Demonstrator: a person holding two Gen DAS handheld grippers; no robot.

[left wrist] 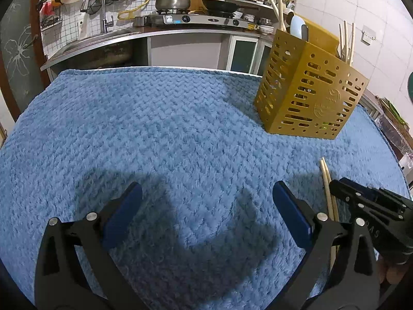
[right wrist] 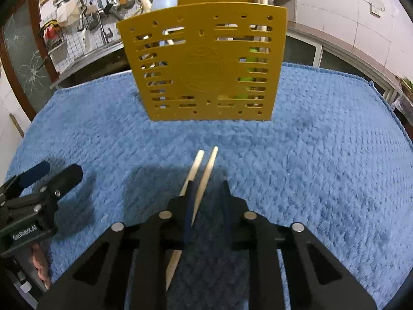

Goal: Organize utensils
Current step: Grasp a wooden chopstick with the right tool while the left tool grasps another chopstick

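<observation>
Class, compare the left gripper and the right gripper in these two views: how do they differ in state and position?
The left gripper has its jaws spread wide with nothing between them; the right gripper has its jaws close together around a pair of chopsticks. The left gripper faces bare blue towel, while the right gripper faces the yellow holder squarely. Both have black frames and blue pads.

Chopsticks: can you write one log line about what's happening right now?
right claw: around chopsticks, grip unclear | left claw: open, empty | holder: upright on blue towel
</observation>
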